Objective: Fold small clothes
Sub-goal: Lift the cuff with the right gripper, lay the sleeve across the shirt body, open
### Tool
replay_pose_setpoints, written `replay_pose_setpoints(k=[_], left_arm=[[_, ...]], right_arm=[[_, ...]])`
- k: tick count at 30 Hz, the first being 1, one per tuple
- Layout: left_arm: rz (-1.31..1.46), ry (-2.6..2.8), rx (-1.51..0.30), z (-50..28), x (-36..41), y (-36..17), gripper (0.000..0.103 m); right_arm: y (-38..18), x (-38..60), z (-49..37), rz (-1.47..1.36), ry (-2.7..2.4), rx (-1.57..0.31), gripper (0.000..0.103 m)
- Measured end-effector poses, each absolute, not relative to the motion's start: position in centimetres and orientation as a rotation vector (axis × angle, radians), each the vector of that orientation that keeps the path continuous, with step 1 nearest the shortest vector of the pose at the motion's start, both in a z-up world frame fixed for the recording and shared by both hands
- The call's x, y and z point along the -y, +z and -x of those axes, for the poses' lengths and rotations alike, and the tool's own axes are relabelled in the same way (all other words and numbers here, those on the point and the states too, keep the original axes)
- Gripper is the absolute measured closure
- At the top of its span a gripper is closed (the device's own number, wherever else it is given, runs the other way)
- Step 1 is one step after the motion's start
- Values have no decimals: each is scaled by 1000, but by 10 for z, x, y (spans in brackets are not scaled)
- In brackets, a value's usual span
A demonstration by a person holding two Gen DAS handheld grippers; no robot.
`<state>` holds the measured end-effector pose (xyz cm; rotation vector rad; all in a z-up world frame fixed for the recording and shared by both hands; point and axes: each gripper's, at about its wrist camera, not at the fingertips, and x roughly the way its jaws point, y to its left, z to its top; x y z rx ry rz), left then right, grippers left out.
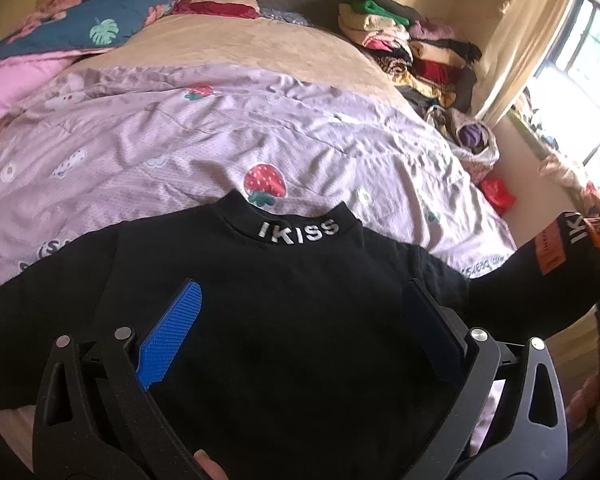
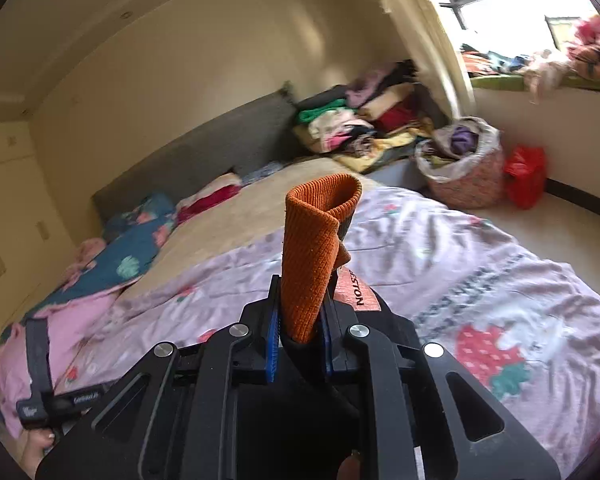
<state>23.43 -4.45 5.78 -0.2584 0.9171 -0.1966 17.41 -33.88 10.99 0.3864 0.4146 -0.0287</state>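
Black top [image 1: 284,320] sleeve in right tongs [image 2: 300,332]

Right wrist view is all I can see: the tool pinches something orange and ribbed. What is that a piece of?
Observer: The orange cuff in the right tool ends the sleeve of a black top with IKISS on its collar.
Visitor: Is the whole top lifted?
Observer: No, its body appears to lie spread on the lilac bed cover; only that sleeve is raised off to the side.
Visitor: And the other tool?
Observer: The left tool stands wide open over the top's body, closed on nothing.
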Motion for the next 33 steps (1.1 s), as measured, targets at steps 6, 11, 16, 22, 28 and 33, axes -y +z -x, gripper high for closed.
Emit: replay_pose_setpoints(k=[6, 11, 16, 22, 28, 33], left_arm=[[316, -197, -904, -231, 18, 65, 9], [398, -231, -913, -228, -6, 62, 9], [456, -272, -945, -228, -21, 50, 9], [510, -308, -980, -225, -31, 32, 9], [589, -355, -1016, -222, -43, 11, 9], [629, -370, -1039, -220, -50, -3, 9]], right_arm=[[115, 295, -185, -345, 84, -436, 88], [104, 258, -194, -307, 159, -474, 88], [84, 220, -204, -269, 221, -535, 88], [58, 184, -210, -229, 281, -600, 88], [28, 155, -215, -215, 335, -678, 85], [16, 139, -210, -207, 384, -721, 73]])
